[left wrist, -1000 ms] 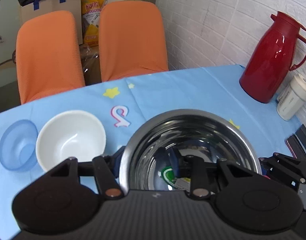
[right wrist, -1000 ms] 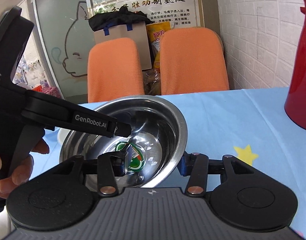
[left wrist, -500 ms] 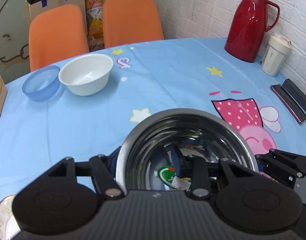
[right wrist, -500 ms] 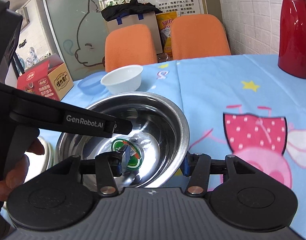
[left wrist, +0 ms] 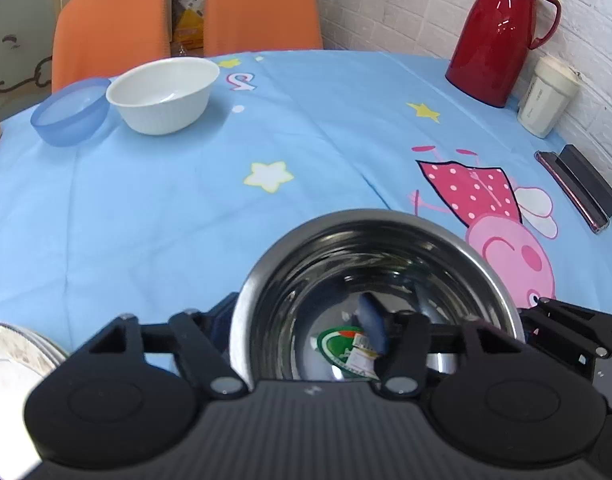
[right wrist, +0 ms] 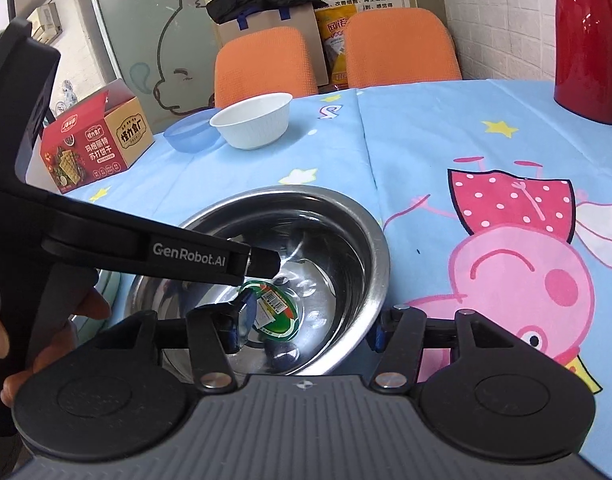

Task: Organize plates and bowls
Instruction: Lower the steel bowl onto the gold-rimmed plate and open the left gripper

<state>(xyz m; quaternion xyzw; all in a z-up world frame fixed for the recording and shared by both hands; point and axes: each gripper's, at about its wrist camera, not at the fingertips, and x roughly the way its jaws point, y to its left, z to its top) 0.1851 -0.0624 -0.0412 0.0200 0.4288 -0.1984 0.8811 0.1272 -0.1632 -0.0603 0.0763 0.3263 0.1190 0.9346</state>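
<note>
A steel bowl with a green sticker inside is held from both sides. My left gripper is shut on its left rim, one finger inside, one outside. My right gripper is shut on the bowl's right rim the same way. The bowl is at the near side of the table, whether it touches the cloth I cannot tell. A white bowl and a blue bowl stand side by side at the far left. A stack of plates shows at the lower left.
A red thermos and a white cup stand at the far right by the brick wall. A phone on a stand lies at the right edge. A red snack box stands at the left. Two orange chairs are behind the table.
Both grippers have carried the steel bowl back toward the near side of the table and lower. The white and blue bowls now lie far ahead. The grips have not changed.
</note>
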